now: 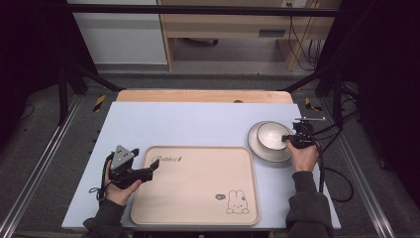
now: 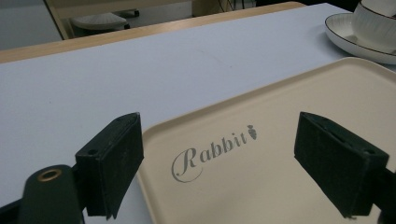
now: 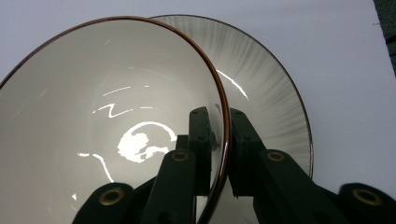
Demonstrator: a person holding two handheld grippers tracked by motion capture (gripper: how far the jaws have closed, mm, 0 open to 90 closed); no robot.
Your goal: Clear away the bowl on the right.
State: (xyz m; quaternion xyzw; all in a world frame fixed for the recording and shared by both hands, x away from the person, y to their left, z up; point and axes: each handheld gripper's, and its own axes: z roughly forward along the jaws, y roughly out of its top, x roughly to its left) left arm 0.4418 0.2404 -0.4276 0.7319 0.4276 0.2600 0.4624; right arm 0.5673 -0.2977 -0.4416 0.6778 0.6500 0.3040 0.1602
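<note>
A white bowl (image 1: 271, 135) with a thin brown rim sits on a white ribbed plate (image 1: 262, 151) at the table's right. My right gripper (image 1: 286, 140) is shut on the bowl's rim, at its right side. In the right gripper view one jaw of that gripper (image 3: 223, 140) lies inside the bowl (image 3: 93, 93) and the other outside, above the plate (image 3: 261, 70). A beige tray (image 1: 198, 198) printed with "Rabbit" and a bunny lies in the front middle. My left gripper (image 1: 154, 168) hangs open over the tray's left edge, its jaws (image 2: 233, 158) wide apart and empty above the tray (image 2: 280, 93).
The pale blue table top (image 1: 188, 124) has a wooden strip along its far edge. Black frame bars stand at both sides, and cables hang off the right edge. In the left gripper view the bowl (image 2: 378, 25) and plate (image 2: 345, 35) stand beyond the tray's far corner.
</note>
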